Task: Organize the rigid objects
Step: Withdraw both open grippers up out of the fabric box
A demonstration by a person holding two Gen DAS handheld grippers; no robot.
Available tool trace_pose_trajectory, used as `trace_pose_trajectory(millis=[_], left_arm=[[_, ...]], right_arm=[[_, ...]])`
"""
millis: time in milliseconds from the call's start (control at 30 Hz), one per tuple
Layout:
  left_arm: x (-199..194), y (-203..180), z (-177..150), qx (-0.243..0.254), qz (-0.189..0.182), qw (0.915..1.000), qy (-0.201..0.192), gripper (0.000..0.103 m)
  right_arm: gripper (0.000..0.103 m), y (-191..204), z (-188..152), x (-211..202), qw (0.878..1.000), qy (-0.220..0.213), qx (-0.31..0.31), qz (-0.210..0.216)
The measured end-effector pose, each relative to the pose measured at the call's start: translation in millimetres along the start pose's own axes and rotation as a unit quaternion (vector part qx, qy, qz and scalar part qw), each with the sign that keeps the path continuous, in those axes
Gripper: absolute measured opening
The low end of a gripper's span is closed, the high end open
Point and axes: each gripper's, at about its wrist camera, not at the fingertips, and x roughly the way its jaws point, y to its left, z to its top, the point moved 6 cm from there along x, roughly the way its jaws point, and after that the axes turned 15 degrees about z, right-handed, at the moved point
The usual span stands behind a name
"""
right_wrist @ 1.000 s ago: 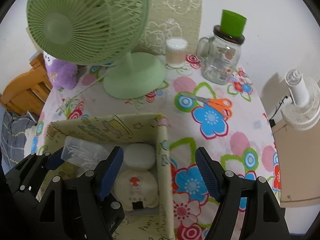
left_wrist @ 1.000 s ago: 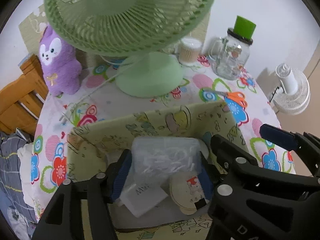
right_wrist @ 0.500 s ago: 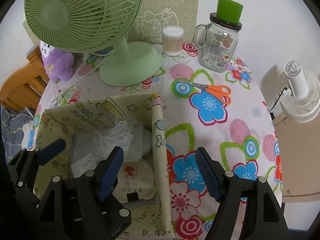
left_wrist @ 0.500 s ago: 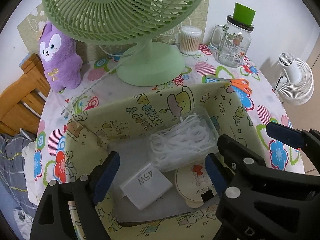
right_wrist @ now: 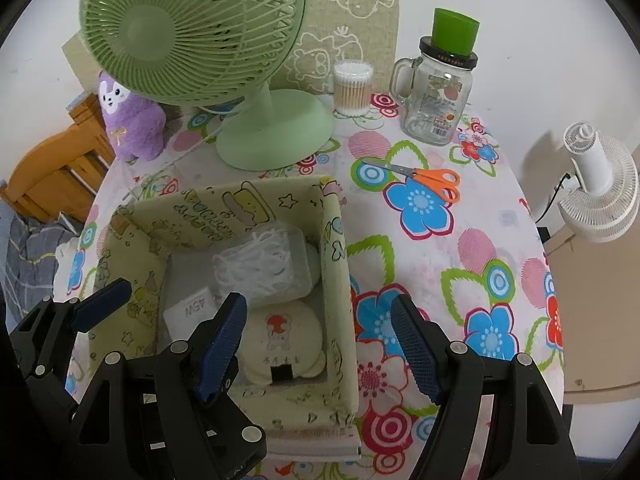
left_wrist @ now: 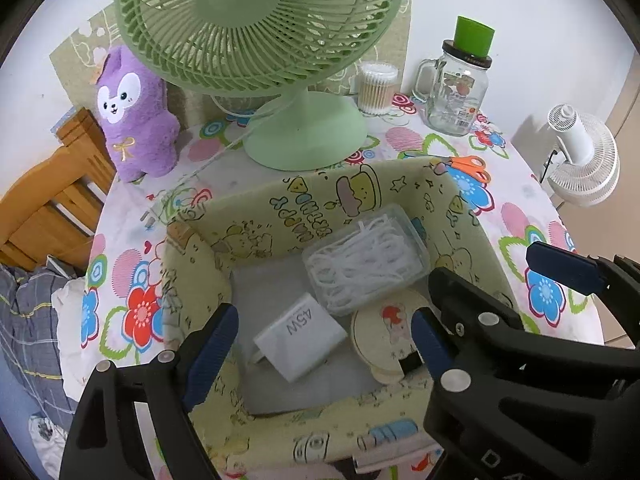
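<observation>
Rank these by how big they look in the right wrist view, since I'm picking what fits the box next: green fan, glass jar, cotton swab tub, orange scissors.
1. green fan, clearly largest.
2. glass jar.
3. and 4. orange scissors and cotton swab tub: too alike to rank; the scissors run longer but thinner, and lie nearer the camera.

clear plastic case (left_wrist: 366,258) in matt cloth box (left_wrist: 460,216); glossy glass jar (right_wrist: 434,102).

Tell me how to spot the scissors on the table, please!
Find the big green fan standing on the flowery tablecloth. Look to its right, between the yellow cartoon box and the glass jar with the green cap. The scissors lie flat there on a blue flower, the only thing with bright orange handles.
</observation>
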Motion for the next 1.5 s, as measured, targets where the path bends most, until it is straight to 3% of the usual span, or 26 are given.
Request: trace_pose_trajectory(millis=[933, 1500], left_arm=[[-63.2, 17.2, -39.0, 0.008, 0.003, 0.9994, -0.032, 0.091], [-93.4, 28.8, -59.4, 0.012, -0.006, 0.9986, -0.052, 0.092]], right_arm=[[0.079, 31.8, -36.0, -58.3, 0.999, -0.024, -0.035, 0.008], [0.087, 53.3, -55.5, -83.6, 0.998, -0.040, -0.039, 0.011]])
